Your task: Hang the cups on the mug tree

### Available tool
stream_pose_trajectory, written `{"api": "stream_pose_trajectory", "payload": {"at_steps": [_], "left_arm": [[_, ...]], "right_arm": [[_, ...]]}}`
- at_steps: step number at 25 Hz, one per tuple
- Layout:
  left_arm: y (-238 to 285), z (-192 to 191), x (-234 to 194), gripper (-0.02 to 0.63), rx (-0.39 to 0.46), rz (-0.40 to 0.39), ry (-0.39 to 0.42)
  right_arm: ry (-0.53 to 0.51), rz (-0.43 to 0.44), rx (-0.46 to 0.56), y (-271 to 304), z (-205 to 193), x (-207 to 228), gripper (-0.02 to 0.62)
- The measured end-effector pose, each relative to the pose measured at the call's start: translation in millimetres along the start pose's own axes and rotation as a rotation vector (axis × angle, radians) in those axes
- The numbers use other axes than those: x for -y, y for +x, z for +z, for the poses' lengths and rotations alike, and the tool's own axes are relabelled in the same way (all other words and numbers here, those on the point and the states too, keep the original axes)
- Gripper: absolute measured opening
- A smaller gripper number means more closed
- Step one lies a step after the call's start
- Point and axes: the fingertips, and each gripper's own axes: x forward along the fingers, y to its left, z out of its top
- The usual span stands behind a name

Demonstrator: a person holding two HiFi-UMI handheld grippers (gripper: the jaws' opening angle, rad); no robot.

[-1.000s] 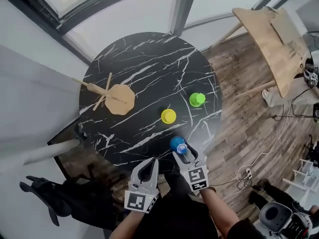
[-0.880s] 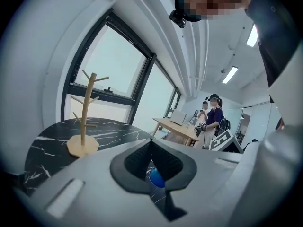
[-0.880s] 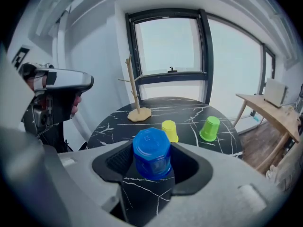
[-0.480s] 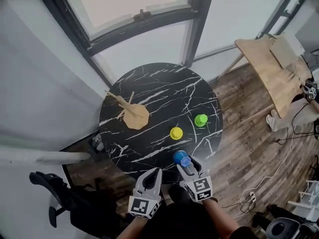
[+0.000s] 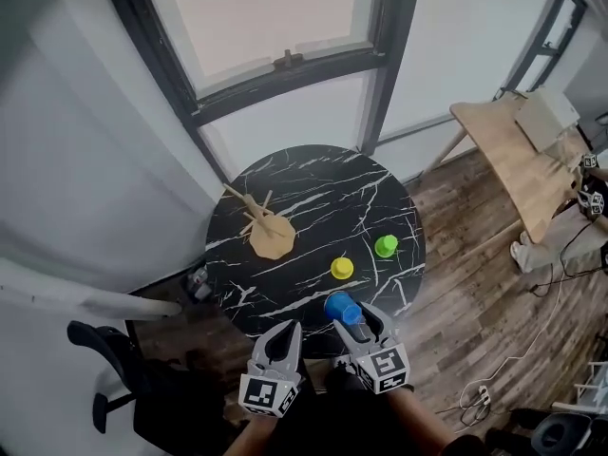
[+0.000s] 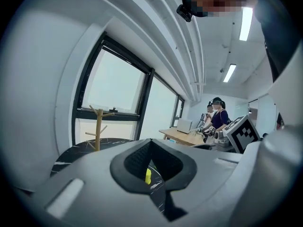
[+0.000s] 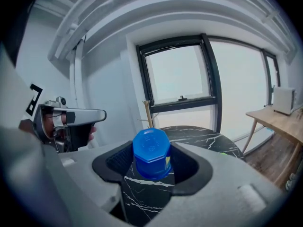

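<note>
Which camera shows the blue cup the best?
The right gripper view: the blue cup sits big in the middle, held in the right tool, close enough to see its flat sides. The head view shows it small from above, near the table's edge. The left gripper view doesn't show it.

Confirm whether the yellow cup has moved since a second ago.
No. The yellow cup keeps its spot between the mug tree and the green cup on the table; only the head camera shifted.

White veining is seen across the round black marble-look table (image 5: pixel 313 198), against which a pale tan wooden mug tree (image 5: pixel 271 238), yellow plastic cup (image 5: pixel 342 268), green plastic cup (image 5: pixel 386 246) and blue plastic cup (image 5: pixel 340 307) are set off.
</note>
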Motion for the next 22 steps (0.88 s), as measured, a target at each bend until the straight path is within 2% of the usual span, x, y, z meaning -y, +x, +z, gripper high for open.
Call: {"api": "stream_pose_trajectory", "payload": {"at_steps": [5, 16, 22], "left_arm": [[-2.4, 17.9, -17.9, 0.002, 0.016, 0.008, -0.006], [17.9, 33.6, -76.9, 0.001, 0.0, -0.069, -0.001], [31.4, 36.6, -110.2, 0.0, -0.013, -0.093, -0.011]], "right_arm": [[0.003, 0.015, 0.022, 5.7, 17.3, -14.2, 0.242], [0.032, -0.031, 0.063, 56.5, 53.8, -34.1, 0.242], [0.065, -0.058, 0.058, 89.3, 56.1, -38.3, 0.242]]}}
